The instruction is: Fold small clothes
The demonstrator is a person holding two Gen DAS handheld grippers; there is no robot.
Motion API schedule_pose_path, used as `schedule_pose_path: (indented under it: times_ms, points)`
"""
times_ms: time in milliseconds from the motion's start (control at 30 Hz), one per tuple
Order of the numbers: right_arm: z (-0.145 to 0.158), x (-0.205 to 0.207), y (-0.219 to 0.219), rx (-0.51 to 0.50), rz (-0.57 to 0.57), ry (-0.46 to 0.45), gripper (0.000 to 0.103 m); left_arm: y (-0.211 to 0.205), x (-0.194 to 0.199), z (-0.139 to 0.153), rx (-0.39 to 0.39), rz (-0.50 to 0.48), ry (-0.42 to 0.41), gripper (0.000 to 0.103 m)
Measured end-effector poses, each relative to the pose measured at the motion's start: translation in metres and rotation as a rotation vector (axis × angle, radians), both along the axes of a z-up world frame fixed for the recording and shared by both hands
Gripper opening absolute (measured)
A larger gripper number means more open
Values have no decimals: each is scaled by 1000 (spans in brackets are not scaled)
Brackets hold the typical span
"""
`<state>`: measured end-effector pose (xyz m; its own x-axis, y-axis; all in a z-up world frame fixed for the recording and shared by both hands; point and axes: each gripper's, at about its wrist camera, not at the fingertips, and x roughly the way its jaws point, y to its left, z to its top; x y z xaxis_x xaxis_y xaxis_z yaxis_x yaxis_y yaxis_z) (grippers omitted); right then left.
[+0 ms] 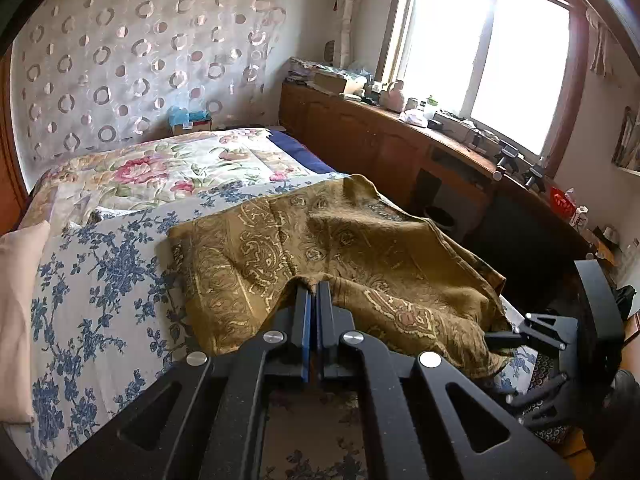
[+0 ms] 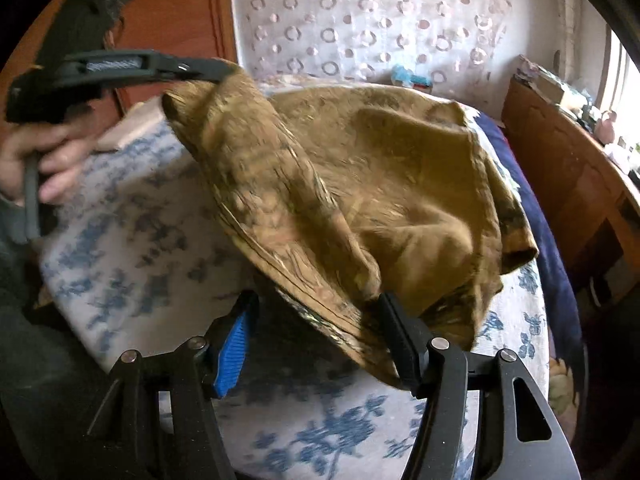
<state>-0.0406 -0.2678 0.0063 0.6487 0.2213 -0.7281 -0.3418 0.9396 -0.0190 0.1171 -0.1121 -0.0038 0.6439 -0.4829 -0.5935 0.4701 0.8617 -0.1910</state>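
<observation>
An olive-brown paisley cloth (image 1: 360, 240) lies rumpled on the blue-flowered bedsheet (image 1: 100, 280). My left gripper (image 1: 314, 286) is shut on the cloth's near edge, pinching a small peak of fabric. In the right wrist view the left gripper (image 2: 212, 74) holds that part raised at the upper left, with a person's hand (image 2: 52, 152) on its handle. My right gripper (image 2: 316, 312) stands open around a hanging fold of the cloth (image 2: 400, 168). Its black finger (image 2: 396, 328) touches the fabric, while the blue pad (image 2: 234, 344) is apart from it. The right gripper (image 1: 500, 368) also shows at the cloth's right corner.
A flowered quilt (image 1: 172, 164) is folded at the bed's far end and a pink pillow (image 1: 16, 300) lies at the left. A long wooden cabinet (image 1: 360, 136) crowded with small items runs under the window, right of the bed. A curtained wall (image 2: 380, 20) is behind.
</observation>
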Motion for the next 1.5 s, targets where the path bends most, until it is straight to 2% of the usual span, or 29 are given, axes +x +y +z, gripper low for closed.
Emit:
schedule_pose_path:
  times_ms: [133,167,200,233,267,300,367,533,733,833,1033,1133,1167,1267,1500]
  points:
    - [3,8,-6,23,-18,-28,64,2,1,3,2,-4,-4,2]
    - [4,10,-9,30,-16,-33,57,2,3,4,3,-6,-4,2]
    - [5,13,-10,34,-7,-37,41,3,4,4,5,-6,-5,2]
    - [7,15,-12,35,3,-40,33,4,5,5,3,-5,-8,2]
    - [9,18,-12,33,9,-47,19,6,6,6,0,-3,-10,2]
    - [13,21,-13,36,17,-54,13,8,7,8,-5,1,-13,2]
    - [22,27,-14,24,27,-84,10,14,9,14,-18,9,-22,2]
    - [56,44,-11,0,47,-162,8,26,16,25,-16,27,-48,2]
    - [86,91,-1,-8,66,-233,7,35,42,30,21,55,-67,3]
    - [89,119,2,-2,81,-235,7,39,63,24,29,65,-39,3]
    - [68,168,12,-19,101,-168,7,47,91,1,43,68,35,3]
    - [58,181,15,-24,120,-136,7,52,96,-6,36,69,65,10]
    - [58,186,16,-26,127,-128,7,54,95,-7,29,66,72,16]
    - [63,202,12,-31,142,-105,7,57,93,-9,52,85,62,48]
    - [69,223,21,-90,171,-76,8,64,98,-17,86,107,75,52]
